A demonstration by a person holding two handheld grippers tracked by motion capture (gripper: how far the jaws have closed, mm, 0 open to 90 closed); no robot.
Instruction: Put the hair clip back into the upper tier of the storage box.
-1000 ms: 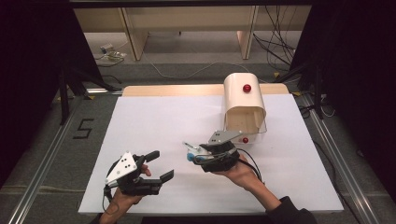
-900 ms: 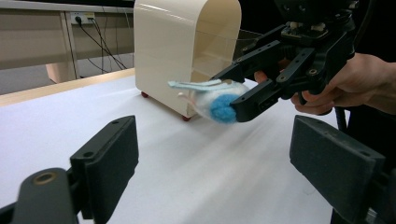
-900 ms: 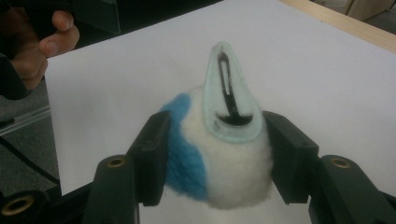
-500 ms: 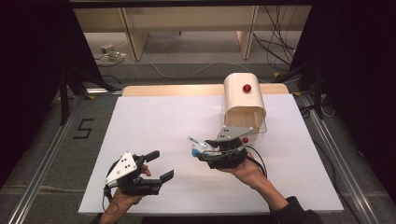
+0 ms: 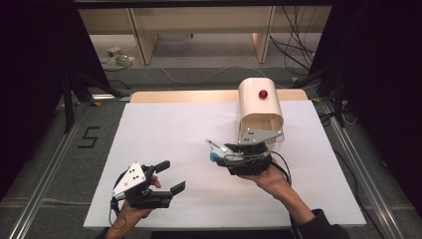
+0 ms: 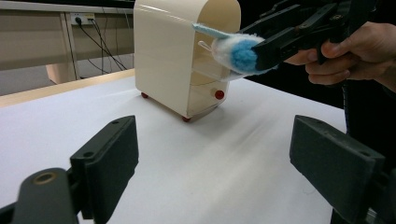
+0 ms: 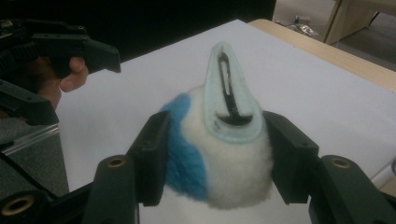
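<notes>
right tool (image 5: pixel 215 149) lifted, nearer cabinet (image 5: pixel 260 110)

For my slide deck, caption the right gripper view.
Right gripper clamps a fluffy white-and-blue hair clip above the white table.

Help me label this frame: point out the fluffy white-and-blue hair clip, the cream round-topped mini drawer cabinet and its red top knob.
fluffy white-and-blue hair clip (image 7: pixel 231 161): right gripper view, white fluff.
cream round-topped mini drawer cabinet (image 6: pixel 163 51): left gripper view, side wall.
red top knob (image 5: pixel 263 94): high view, knob centre.

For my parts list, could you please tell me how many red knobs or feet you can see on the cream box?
4: one knob on top, one knob on the lower drawer, two feet underneath. Others may be hidden.
</notes>
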